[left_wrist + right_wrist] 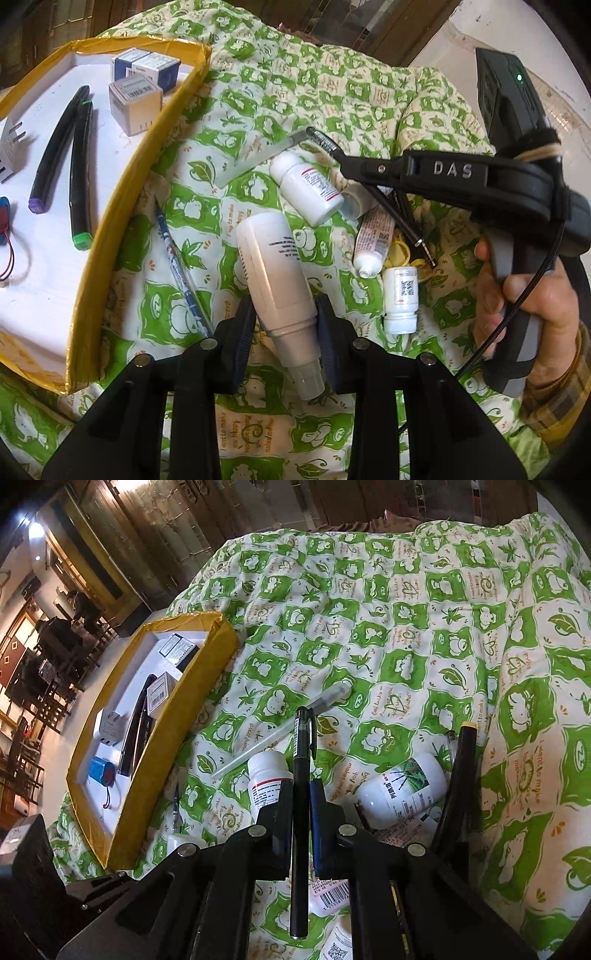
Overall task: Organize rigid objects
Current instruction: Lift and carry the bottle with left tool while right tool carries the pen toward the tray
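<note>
Left gripper (284, 325): fingers closed on white spray bottle (273, 273).
Right gripper (300, 801): fingers clamp black pen (301, 812).
Tray (122, 206): two markers (59, 147), two boxes (136, 101).

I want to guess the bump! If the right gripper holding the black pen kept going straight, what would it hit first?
Probably the clear tube lying on the green quilt, just past the tip of the black pen that the right gripper holds. Depth is hard to judge; it might pass above it.

Bottle labels (406, 790) unreadable — charger (9, 155) cut off at edge.
</note>
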Demonstrator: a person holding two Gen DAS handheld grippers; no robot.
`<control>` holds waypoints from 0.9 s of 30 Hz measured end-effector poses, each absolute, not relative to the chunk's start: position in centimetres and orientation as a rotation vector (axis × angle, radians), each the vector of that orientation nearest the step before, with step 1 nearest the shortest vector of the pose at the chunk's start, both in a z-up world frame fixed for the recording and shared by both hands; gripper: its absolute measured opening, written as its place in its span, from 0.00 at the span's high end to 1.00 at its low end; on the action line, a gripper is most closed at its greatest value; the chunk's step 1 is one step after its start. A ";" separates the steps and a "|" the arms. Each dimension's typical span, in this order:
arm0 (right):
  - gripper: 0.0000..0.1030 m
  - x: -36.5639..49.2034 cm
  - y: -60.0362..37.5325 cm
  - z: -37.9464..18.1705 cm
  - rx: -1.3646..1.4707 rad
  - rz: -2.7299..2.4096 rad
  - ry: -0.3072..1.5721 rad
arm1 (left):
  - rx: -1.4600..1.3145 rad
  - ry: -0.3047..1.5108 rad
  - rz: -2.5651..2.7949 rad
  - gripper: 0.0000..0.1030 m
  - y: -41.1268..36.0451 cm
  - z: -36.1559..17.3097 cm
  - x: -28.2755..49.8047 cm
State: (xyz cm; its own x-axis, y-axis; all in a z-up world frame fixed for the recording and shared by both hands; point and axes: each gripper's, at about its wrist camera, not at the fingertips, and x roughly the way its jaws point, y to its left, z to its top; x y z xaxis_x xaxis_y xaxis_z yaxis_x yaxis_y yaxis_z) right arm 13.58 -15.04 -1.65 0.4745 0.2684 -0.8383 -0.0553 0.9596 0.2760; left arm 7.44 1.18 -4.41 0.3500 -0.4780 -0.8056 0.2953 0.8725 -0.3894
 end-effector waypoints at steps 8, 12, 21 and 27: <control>0.92 13.3 -14.8 -1.2 0.214 0.202 1.044 | -0.199 1.092 -0.488 0.71 2.0 -3.3 7.5; 0.92 13.1 -14.7 -1.0 0.210 0.205 1.033 | -0.213 1.084 -0.474 0.71 2.9 -2.6 7.5; 0.92 12.7 -14.2 -0.7 0.197 0.213 1.022 | -0.236 1.049 -0.397 0.71 6.7 -0.9 8.2; 0.92 12.6 -14.0 -0.6 0.193 0.216 1.017 | -0.277 1.033 -0.336 0.71 9.6 -0.5 8.6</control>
State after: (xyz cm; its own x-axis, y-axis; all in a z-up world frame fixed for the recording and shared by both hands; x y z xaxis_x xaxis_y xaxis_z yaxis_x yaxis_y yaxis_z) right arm 12.56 -14.03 -0.55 0.5084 0.2672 -0.8186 -0.0884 0.9618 0.2590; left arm 8.64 9.56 -0.50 0.4696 -0.3984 -0.7879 0.1414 0.9148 -0.3783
